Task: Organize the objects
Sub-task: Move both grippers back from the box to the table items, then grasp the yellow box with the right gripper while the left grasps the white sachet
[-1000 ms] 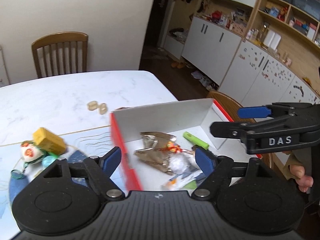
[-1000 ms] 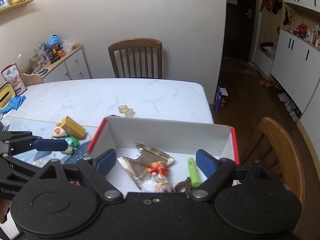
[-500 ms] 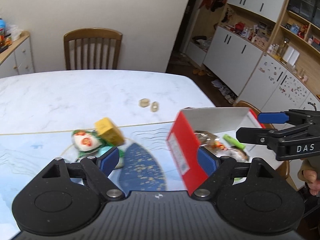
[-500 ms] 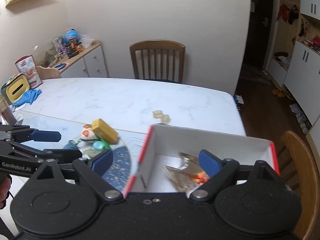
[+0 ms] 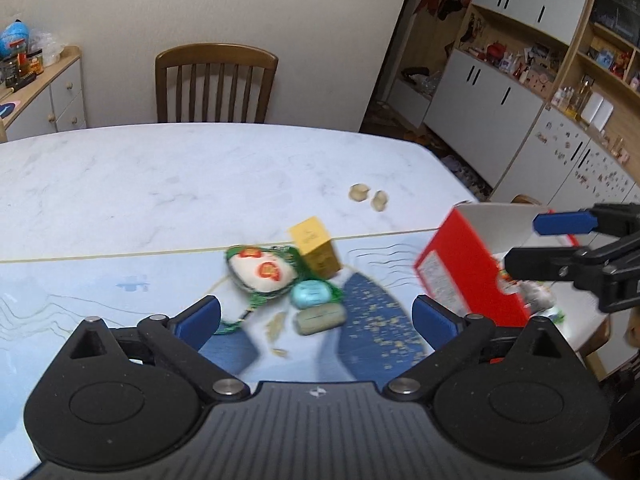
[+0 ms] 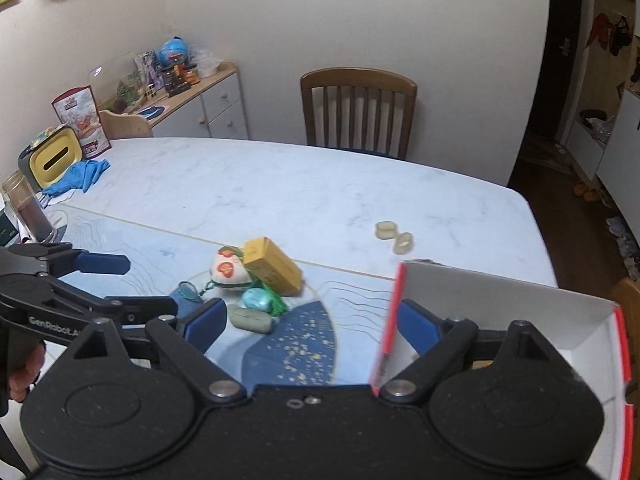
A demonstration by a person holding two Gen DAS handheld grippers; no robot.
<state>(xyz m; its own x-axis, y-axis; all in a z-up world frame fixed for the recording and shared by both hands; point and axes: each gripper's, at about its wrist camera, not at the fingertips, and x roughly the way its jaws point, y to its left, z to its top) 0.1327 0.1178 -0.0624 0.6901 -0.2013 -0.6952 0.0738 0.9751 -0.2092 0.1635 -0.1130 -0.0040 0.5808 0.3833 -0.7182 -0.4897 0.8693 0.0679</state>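
Left gripper [image 5: 316, 316] jaws opening, spread wide, nothing between the pads; it hangs over the blue mat [image 5: 372, 336] near the table's front. Right gripper [image 6: 308, 324] also wide, holding nothing, though the box's red near wall passes just in front of its right finger.

Loose cluster sits mid-mat: yellow box [image 5: 316, 248] tilted, touching a white-and-green pouch [image 5: 262, 270] with red spots; a teal wrapped piece [image 5: 312, 294] and a pale oblong piece [image 5: 320, 314] just in front of them. A green cord [image 6: 188, 292] trails off the pouch toward the left.

Red-and-white cardboard box [image 5: 464, 264], open-topped, at the table's right end, close to the edge; its contents are partly hidden and blurred. Two small beige rings [image 6: 394, 236] lie alone on the marble table [image 5: 160, 184], behind the box.

Far half of the table bare, wide room there. Far-left corner in the right wrist view crowded: blue gloves [image 6: 80, 174], yellow container [image 6: 54, 158], jar [image 6: 28, 208]. Wooden chair [image 5: 216, 84] at the far edge.
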